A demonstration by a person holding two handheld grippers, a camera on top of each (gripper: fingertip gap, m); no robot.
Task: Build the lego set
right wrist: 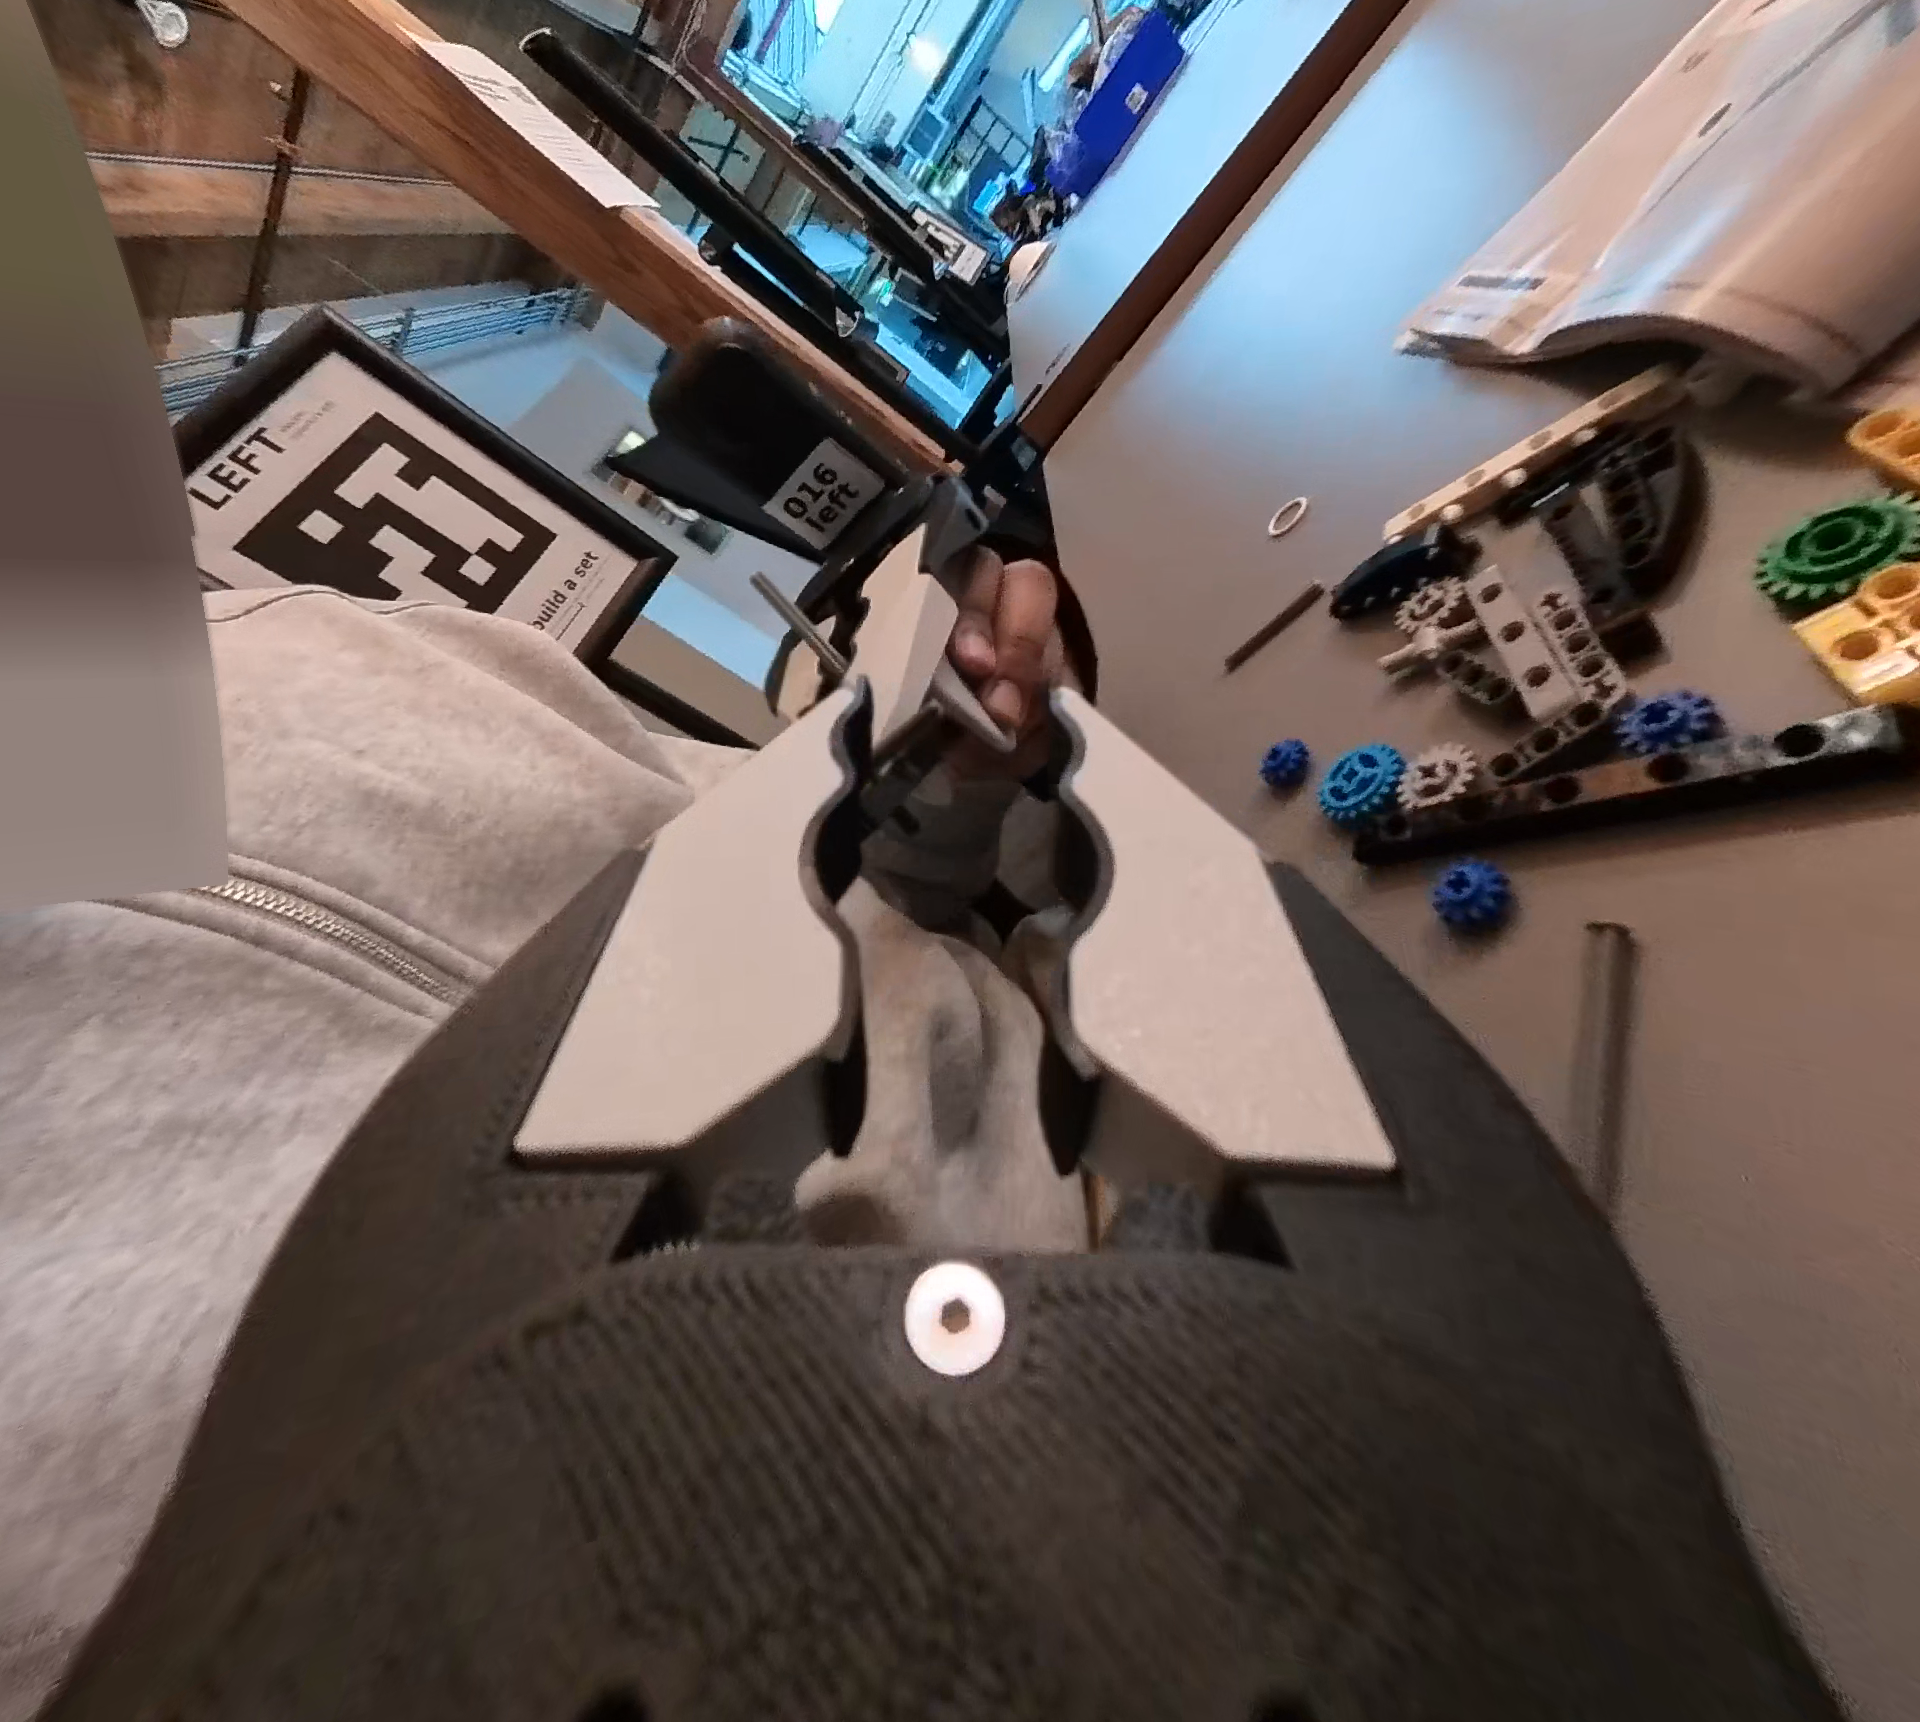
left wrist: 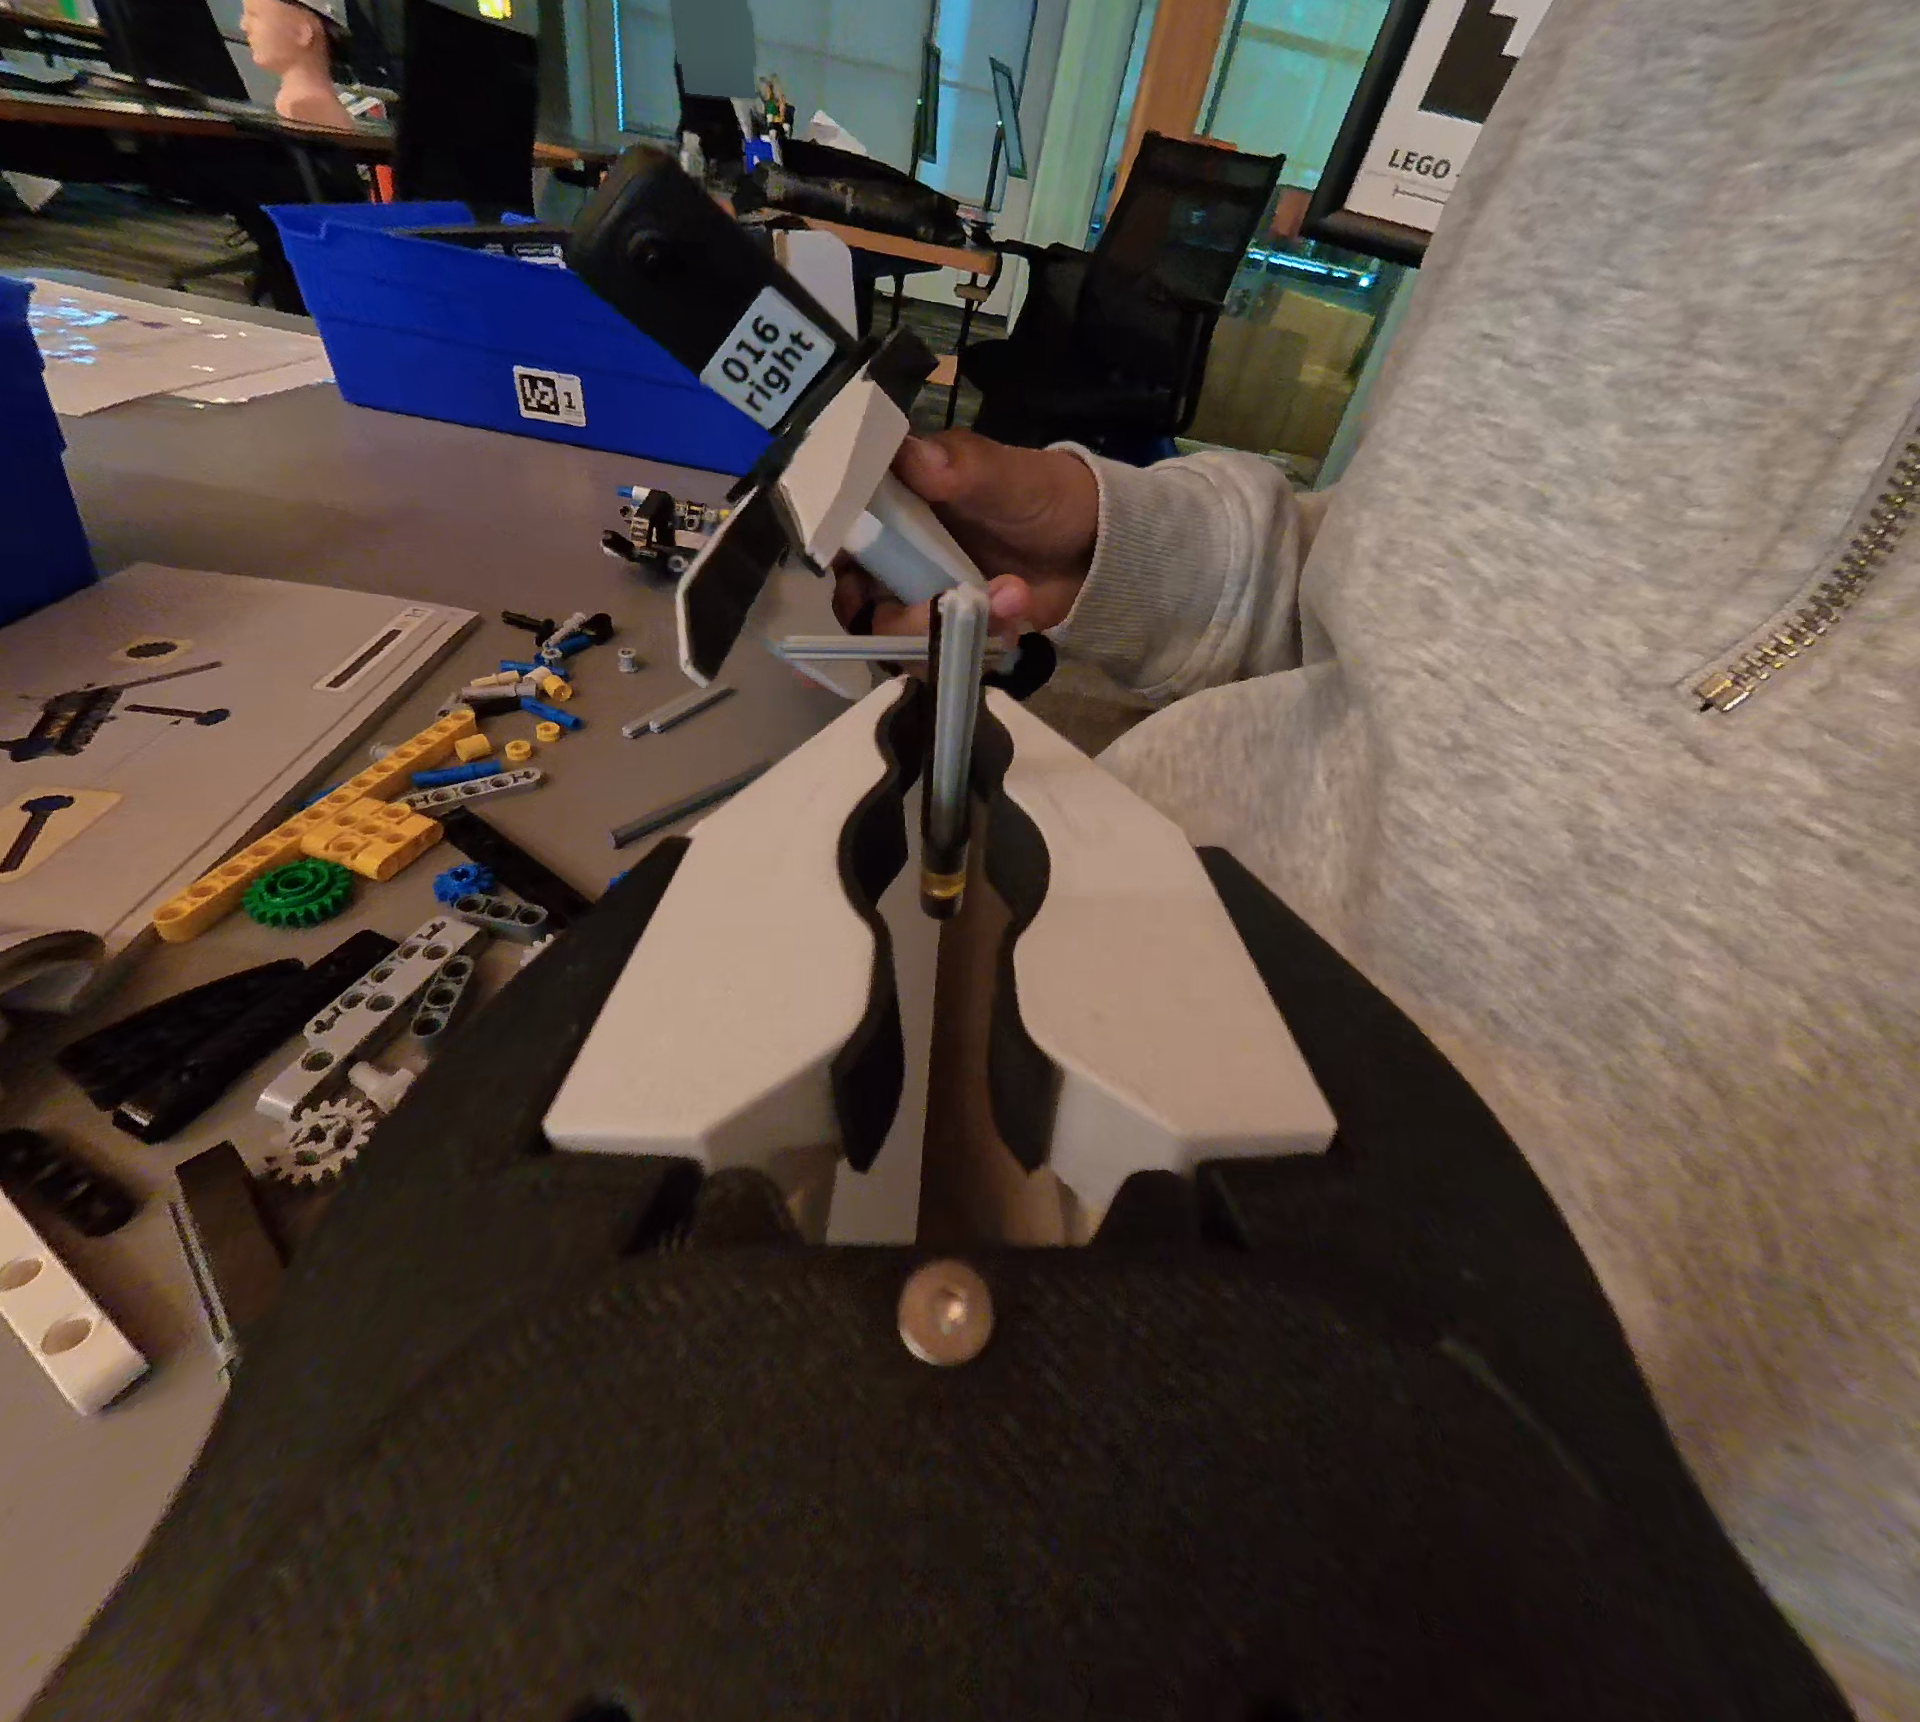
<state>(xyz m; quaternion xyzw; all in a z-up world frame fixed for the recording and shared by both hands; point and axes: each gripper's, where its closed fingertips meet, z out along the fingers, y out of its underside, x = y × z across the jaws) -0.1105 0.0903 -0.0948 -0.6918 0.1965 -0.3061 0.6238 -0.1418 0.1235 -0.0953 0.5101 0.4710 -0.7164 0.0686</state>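
Note:
My left gripper (left wrist: 951, 696) is shut on a thin grey and black axle piece (left wrist: 954, 768) that stands upright between its fingers, with a black, yellow-banded bush at its lower end. A second grey axle (left wrist: 873, 649) crosses its top. My right gripper (right wrist: 961, 716) is open and empty, held in the air and pointed at the left gripper (right wrist: 920, 576) and the hand holding it. In the left wrist view the right gripper (left wrist: 727, 592) hovers just left of the axle piece, apart from it. The axle (right wrist: 800, 623) sticks out beside the left gripper.
Loose parts lie on the grey table (left wrist: 312, 509): a yellow beam assembly (left wrist: 322, 820), a green gear (left wrist: 299, 893), black and grey beams (right wrist: 1662, 779) and blue gears (right wrist: 1361, 779). An instruction booklet (left wrist: 208, 716) and a blue bin (left wrist: 499, 322) lie beyond. A grey hoodie (left wrist: 1558, 737) is on the right. Left tips to right tips: about 5 cm. From the right gripper's tips to the green gear (left wrist: 299, 893) is close to 12 cm.

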